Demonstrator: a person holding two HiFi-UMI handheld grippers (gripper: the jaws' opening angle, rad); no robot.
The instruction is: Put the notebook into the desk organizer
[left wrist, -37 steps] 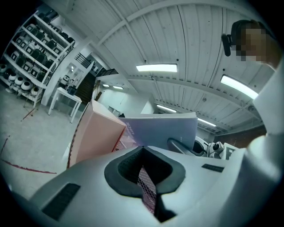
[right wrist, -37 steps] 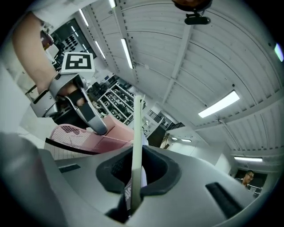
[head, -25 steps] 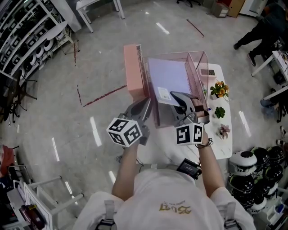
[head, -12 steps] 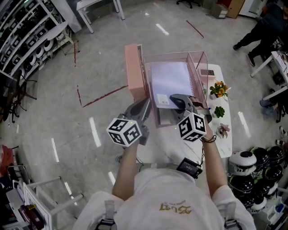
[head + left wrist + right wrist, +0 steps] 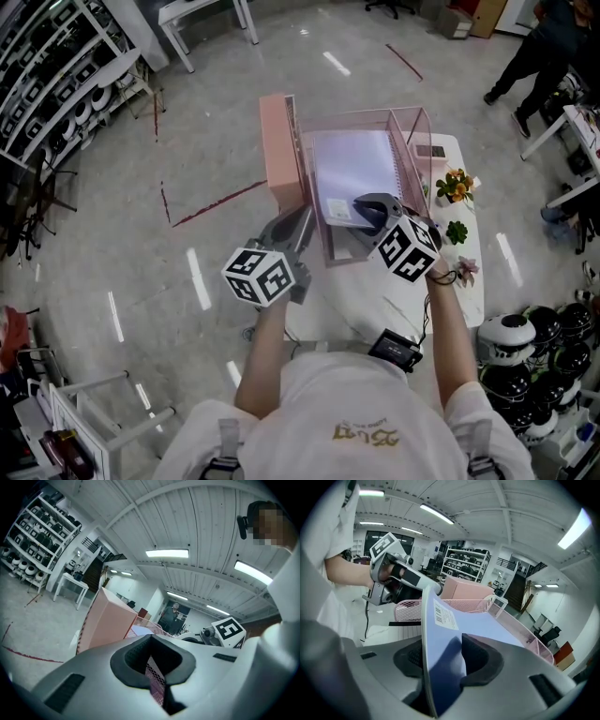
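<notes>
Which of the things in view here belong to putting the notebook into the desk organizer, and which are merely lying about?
Belong to the job: notebook, desk organizer.
Lying about: pink box, orange flowers, small green plant, pink plant, black device.

**Head view, colours.** Your notebook (image 5: 352,173), upper centre, has a pale lavender cover with a white label printed in black bars. The desk organizer (image 5: 419,150) is pink wire mesh, and the box (image 5: 278,150) at its left is plain salmon pink. The table (image 5: 466,286) is white. The floor (image 5: 187,141) is glossy grey with thin red lines. At right centre you see orange flowers (image 5: 457,185) and a green plant (image 5: 457,233). Your left gripper (image 5: 302,217) is grey, and its cube carries black-and-white square markers.
</notes>
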